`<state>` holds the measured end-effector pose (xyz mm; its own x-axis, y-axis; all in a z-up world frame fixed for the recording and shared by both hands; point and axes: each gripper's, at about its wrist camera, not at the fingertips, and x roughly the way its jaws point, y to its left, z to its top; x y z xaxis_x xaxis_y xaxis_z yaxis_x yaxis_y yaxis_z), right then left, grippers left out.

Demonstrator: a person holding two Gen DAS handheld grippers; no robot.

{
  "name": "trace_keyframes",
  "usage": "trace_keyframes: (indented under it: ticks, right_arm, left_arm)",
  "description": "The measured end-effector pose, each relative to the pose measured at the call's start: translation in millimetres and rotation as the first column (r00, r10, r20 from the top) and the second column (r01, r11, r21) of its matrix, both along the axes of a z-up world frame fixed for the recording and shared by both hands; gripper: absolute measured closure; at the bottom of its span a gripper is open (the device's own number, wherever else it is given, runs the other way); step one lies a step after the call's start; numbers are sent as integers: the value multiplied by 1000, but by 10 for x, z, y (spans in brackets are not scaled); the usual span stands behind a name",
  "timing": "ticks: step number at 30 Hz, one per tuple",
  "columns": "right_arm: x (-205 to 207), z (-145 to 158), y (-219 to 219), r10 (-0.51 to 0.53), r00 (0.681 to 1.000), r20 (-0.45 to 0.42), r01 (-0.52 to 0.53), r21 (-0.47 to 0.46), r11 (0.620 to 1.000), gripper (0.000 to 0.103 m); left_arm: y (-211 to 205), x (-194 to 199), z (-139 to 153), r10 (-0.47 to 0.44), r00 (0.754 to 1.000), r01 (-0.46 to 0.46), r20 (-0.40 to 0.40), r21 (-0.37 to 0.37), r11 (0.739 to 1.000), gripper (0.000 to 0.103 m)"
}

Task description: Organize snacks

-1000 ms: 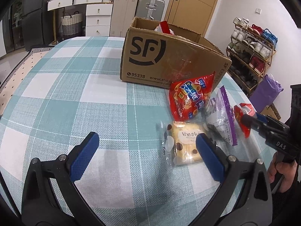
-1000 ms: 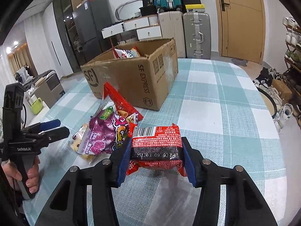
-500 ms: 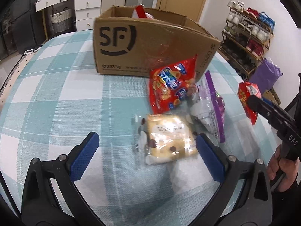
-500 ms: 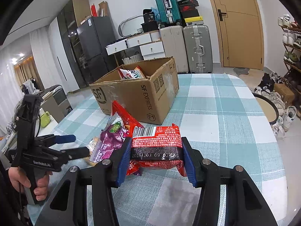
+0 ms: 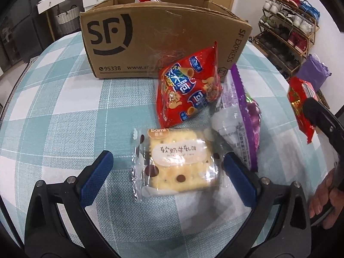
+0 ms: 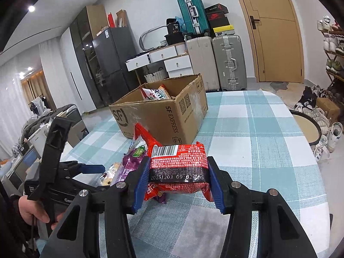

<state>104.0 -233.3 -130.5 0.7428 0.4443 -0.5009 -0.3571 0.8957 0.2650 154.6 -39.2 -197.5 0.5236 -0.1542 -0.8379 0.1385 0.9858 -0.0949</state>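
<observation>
My left gripper [image 5: 166, 164] is open, its blue pads either side of a clear-wrapped cracker pack [image 5: 176, 162] lying on the checked tablecloth. Behind it lie a red chip bag [image 5: 189, 92] and a purple snack bag [image 5: 240, 116]. My right gripper [image 6: 179, 179] is shut on a red snack packet [image 6: 179, 167], held above the table; it also shows at the right of the left wrist view [image 5: 301, 105]. The open SF cardboard box [image 5: 163, 36] stands behind with a snack bag [image 6: 155, 93] inside.
The round table [image 6: 268, 142] has a checked cloth. A shoe rack [image 5: 288, 32] stands to the right, suitcases [image 6: 225, 60] and white drawers [image 6: 169, 62] behind the box. A low round stool [image 6: 306, 129] sits beside the table's right edge.
My left gripper moved forward and down so its pads now flank the cracker pack. My right gripper lifted the red packet higher, still shut on it.
</observation>
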Motion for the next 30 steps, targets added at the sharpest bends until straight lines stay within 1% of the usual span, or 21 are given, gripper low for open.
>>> trace_keyframes:
  ticks: [5, 8, 11, 12, 14, 15, 19, 21, 22, 24, 30]
  right_arm:
    - [-20, 2, -13, 5, 1000, 8, -5, 8, 1000, 51]
    - [-40, 14, -18, 6, 1000, 12, -6, 14, 1000, 51]
    - [-36, 17, -10, 8, 1000, 9, -8, 11, 1000, 51]
    - [-31, 18, -9, 7, 1000, 7, -7, 11, 1000, 51]
    - [-24, 19, -18, 3, 1000, 5, -3, 14, 1000, 51]
    - [-17, 17, -22, 2, 1000, 3, -2, 17, 1000, 51]
    - [-20, 19, -38, -6, 1000, 1, 6, 24, 1000, 50]
    - [-20, 19, -47, 0, 1000, 1, 0, 33, 999, 49]
    - [-24, 18, -45, -2, 1000, -1, 2, 31, 1000, 46]
    - [-17, -10, -25, 0, 1000, -30, 0, 16, 1000, 27]
    - [-132, -95, 3, -16, 995, -95, 12, -43, 999, 27]
  left_arm:
    - [-26, 43, -33, -1, 1000, 1, -11, 8, 1000, 1]
    - [-46, 68, -24, -3, 1000, 4, -11, 5, 1000, 3]
    - [-56, 23, -12, -14, 1000, 14, -1, 7, 1000, 13]
    - [-59, 16, -2, -19, 1000, 19, 4, 12, 1000, 22]
    - [-54, 4, 21, -28, 1000, 28, 5, 9, 1000, 29]
    - [-37, -8, 36, -30, 1000, 30, 7, 6, 1000, 38]
    - [63, -21, 90, -36, 999, 35, -11, -37, 999, 47]
    - [112, -39, 104, -33, 999, 32, -18, -47, 998, 47]
    - [141, -54, 117, -31, 999, 30, -20, -55, 998, 48]
    - [215, -101, 134, -30, 999, 29, -15, -65, 997, 49]
    - [399, -239, 178, -21, 1000, 22, 12, -95, 995, 49]
